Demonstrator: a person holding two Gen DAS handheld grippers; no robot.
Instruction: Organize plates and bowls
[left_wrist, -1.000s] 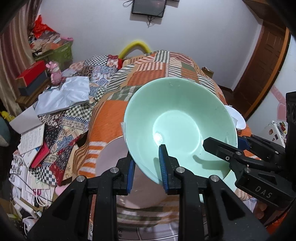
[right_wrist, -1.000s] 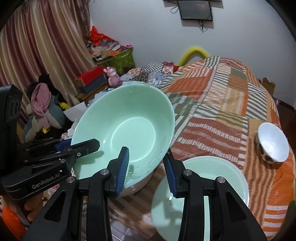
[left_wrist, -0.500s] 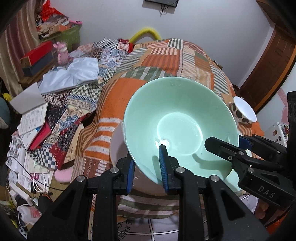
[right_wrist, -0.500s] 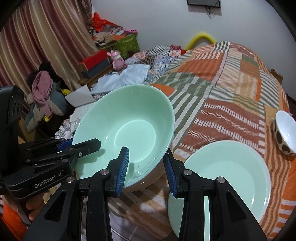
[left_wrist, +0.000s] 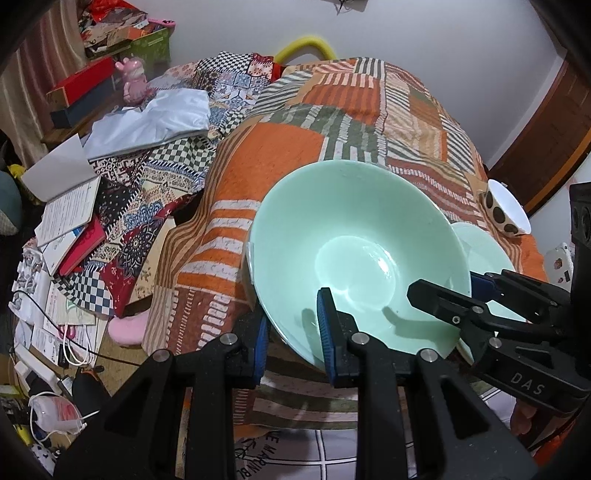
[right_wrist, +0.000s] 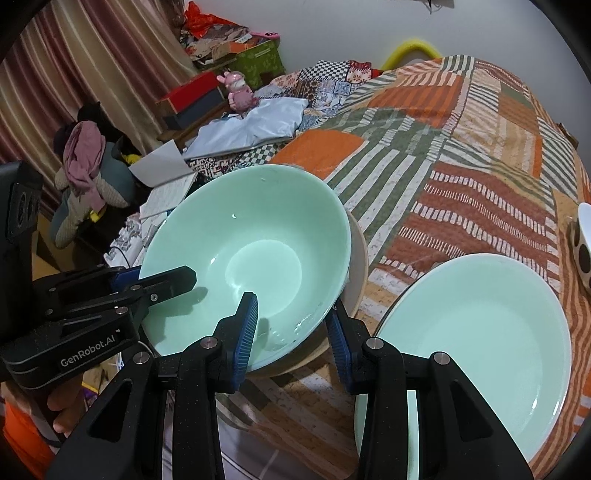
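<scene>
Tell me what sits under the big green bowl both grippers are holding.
Beneath the green bowl a pale beige dish shows only as a rim arc on the quilt. The bowl covers the rest, so its inside and contents are hidden.

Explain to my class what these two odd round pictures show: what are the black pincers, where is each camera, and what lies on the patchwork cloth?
No robot arm here: a person holds a hand-held gripper in each hand. Each carries a wide-angle camera looking along its two black fingers, hence the round, bent pictures.

One picture looks out from the left gripper, the other from the right gripper. Each also shows the other gripper reaching in from the side.

Both have their jaws closed on the rim of one green bowl, held over a beige dish beneath it.

On the patchwork cloth also lie a green plate and a small spotted bowl.
</scene>
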